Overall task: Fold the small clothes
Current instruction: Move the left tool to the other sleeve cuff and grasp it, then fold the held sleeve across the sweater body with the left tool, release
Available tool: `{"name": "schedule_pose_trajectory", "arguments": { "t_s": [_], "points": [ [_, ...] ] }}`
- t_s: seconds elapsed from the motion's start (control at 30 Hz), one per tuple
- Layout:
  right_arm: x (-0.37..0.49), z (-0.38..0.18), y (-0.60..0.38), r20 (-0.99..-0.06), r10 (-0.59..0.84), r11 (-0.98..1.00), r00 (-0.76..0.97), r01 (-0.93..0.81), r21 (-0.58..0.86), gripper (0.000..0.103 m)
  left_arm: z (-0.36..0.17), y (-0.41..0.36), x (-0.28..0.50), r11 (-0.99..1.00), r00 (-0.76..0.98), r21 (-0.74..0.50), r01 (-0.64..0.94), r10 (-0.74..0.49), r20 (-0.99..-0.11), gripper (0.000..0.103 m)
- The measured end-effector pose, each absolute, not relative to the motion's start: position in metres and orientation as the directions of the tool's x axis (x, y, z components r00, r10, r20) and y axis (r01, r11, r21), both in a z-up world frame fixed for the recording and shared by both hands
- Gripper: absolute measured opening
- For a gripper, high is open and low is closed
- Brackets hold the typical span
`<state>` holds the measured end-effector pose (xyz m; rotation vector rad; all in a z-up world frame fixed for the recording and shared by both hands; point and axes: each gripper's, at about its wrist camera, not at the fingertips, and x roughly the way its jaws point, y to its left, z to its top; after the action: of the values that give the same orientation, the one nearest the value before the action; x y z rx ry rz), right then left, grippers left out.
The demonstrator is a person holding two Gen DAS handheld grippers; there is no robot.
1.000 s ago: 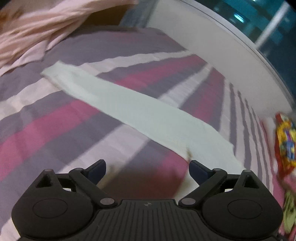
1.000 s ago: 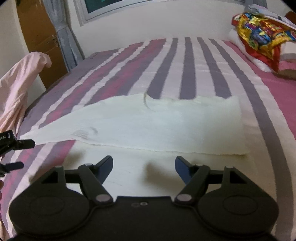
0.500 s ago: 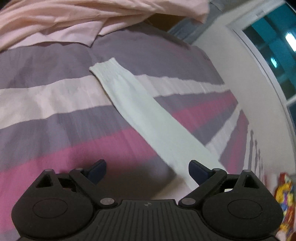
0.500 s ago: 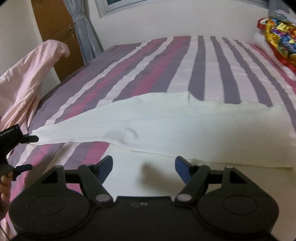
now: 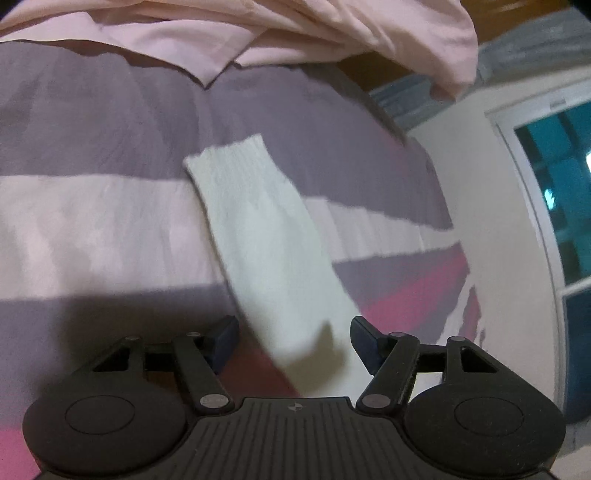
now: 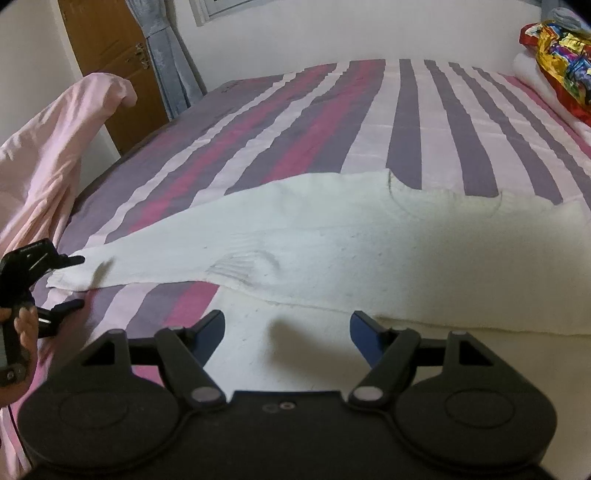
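Note:
A white knit sweater [image 6: 351, 251] lies flat on the striped bed. Its long sleeve [image 5: 266, 236] stretches out to the left, the ribbed cuff at the far end. My left gripper [image 5: 293, 338] is open, its jaws on either side of the sleeve near the cuff end. It also shows in the right wrist view [image 6: 68, 282] at the left edge, open around the sleeve's cuff. My right gripper [image 6: 288, 328] is open and empty, just above the sweater's near hem.
The bed [image 6: 332, 122] has purple, pink and white stripes. A pink sheet [image 5: 258, 33] is heaped at the bed's left side. A colourful bundle on a white pillow [image 6: 557, 55] sits at the far right. A wooden door [image 6: 110, 55] and wall stand behind.
My left gripper has travelled along the sleeve toward the cuff and its jaws have narrowed a little. My right gripper has shifted slightly left and closer to the sweater.

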<state>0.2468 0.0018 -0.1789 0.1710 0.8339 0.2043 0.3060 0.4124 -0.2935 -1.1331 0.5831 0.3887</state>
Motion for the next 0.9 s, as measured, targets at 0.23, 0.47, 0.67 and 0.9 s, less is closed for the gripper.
{"name": "schedule_pose_trajectory", "arguments": {
  "t_s": [0.23, 0.47, 0.67, 0.9],
  "points": [
    [0.25, -0.182, -0.007, -0.719, 0.251, 0.963, 0.648, -0.095, 0.251, 0.075, -0.31, 0.424, 0.32, 0.312, 0.773, -0.724, -0.616, 0.063, -0.631, 0.012],
    [0.249, -0.183, -0.019, -0.713, 0.245, 0.962, 0.657, -0.077, 0.26, 0.076, -0.281, 0.407, 0.323, 0.397, 0.785, -0.695, -0.599, 0.122, -0.607, 0.008],
    [0.245, -0.181, -0.035, -0.703, 0.241, 0.958, 0.669, -0.05, 0.281, 0.076, -0.212, 0.334, 0.34, 0.695, 0.877, -0.618, -0.367, 0.038, -0.479, 0.008],
    [0.233, -0.178, -0.073, -0.686, 0.208, 0.954, 0.698, 0.011, 0.3, 0.076, -0.166, 0.178, 0.346, 0.862, 0.883, -0.506, 0.015, -0.249, -0.398, 0.008]
  ]
}}
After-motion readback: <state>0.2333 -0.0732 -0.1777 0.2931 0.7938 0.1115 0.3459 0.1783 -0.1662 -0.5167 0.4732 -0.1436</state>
